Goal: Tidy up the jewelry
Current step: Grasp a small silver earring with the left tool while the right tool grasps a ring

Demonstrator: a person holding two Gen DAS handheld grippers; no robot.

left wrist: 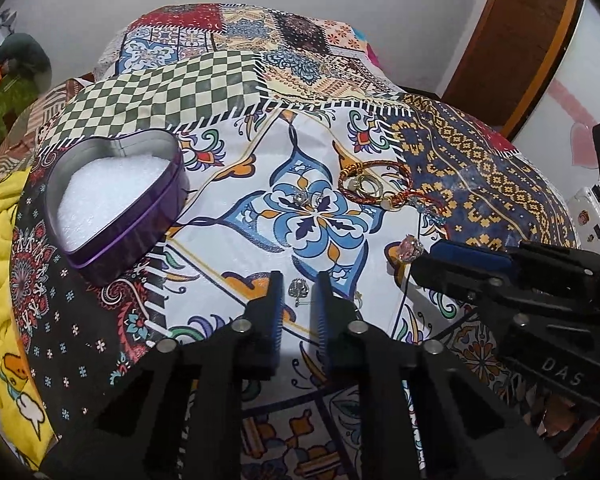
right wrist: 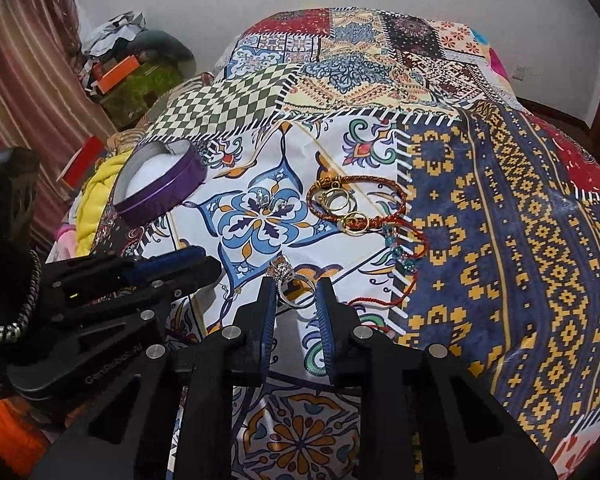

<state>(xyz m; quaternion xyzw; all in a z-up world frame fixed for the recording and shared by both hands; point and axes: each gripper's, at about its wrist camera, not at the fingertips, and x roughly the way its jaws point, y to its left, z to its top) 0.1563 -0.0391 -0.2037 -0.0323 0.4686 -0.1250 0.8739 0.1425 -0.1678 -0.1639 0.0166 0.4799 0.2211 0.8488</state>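
A small silver earring [left wrist: 299, 289] lies on the patterned bedspread [left wrist: 236, 240] between the fingers of my left gripper [left wrist: 299, 282]. A thin gap shows on each side of it, so the pads do not press. My right gripper [right wrist: 296, 286] is shut on a silver ring [right wrist: 283, 271] whose band spans the pads; the left wrist view shows its pink stone [left wrist: 410, 248] at the tips. The purple heart-shaped tin [left wrist: 140, 236] with white padding stands open at the left. Red cord bracelets and gold rings [left wrist: 374, 184] lie in a pile. A pair of small sparkly earrings [left wrist: 306, 198] rests mid-spread.
A yellow cloth [left wrist: 0, 240] is bunched off the spread's left edge. Boxes and clutter [right wrist: 132, 72] stand at the far left beside a striped curtain [right wrist: 28, 60]. A wooden door frame [left wrist: 520, 40] rises at the right. A red cord with blue beads [right wrist: 400, 256] trails from the bracelets.
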